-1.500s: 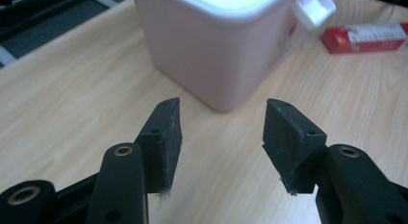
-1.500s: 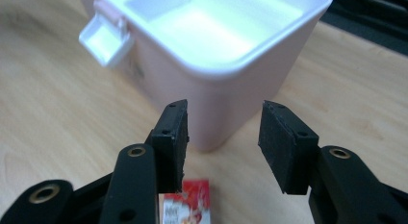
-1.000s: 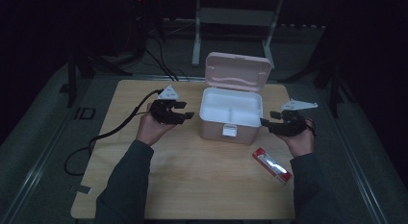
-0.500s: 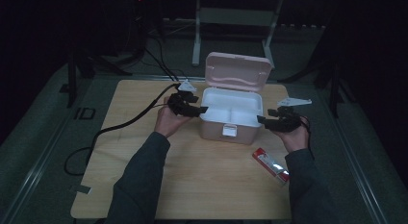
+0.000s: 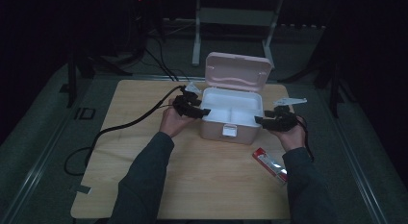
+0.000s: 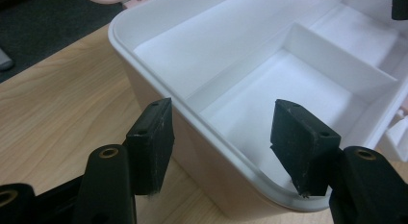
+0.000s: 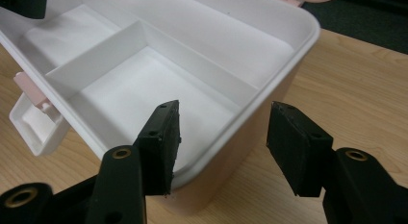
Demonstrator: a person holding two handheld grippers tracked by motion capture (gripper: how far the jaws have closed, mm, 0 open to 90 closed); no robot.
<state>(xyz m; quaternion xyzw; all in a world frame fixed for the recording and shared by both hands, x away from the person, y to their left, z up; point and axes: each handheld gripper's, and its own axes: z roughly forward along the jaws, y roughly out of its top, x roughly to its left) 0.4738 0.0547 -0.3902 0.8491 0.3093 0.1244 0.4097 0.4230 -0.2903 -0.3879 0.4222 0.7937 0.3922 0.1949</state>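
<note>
Both tongs, left (image 5: 206,112) and right (image 5: 259,120), moved onto the unlabelled box's (image 5: 230,130) walls, wide open.

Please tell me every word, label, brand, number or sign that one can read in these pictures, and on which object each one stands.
No text can be read here.
Red and white packet on the table: it carries print, too small and blurred to read.
Pink box, its raised lid and its white inside: no lettering visible.
Both grippers' black pads: no markings visible.
</note>
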